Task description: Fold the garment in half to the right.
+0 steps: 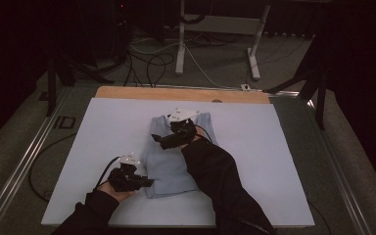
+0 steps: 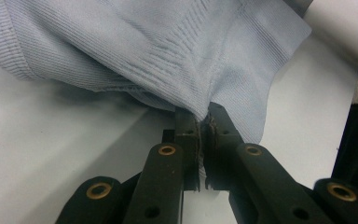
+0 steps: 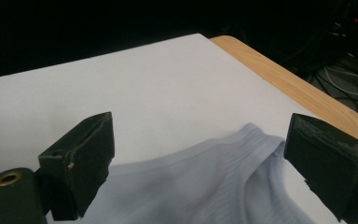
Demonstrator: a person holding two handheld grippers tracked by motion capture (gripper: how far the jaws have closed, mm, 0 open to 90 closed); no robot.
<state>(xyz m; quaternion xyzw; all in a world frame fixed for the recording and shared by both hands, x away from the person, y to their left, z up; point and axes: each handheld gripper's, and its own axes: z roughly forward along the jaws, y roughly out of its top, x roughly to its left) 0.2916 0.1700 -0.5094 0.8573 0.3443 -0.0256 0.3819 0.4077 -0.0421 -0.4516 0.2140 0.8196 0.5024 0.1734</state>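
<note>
On the white sheet point(image 1: 103, 147), the left hand-held gripper point(image 2: 204, 126) pinches the pale-blue top point(image 1: 169, 161) — the right hand-held gripper point(image 3: 200, 154) hovers spread wide.

White sheet point(image 1: 254, 147) on wooden table point(image 1: 176, 93); floor cables point(image 1: 147, 61).

Black handheld grippers, dark long sleeves

The left gripper point(image 1: 144, 182) and right gripper point(image 1: 157, 141) are black, each topped by a pale three-cornered plate, a black cable trailing behind. Brass-ringed holes stud the jaw arms (worn pads at the tips). Both sleeves point(image 1: 220, 181) are dark and long.
</note>
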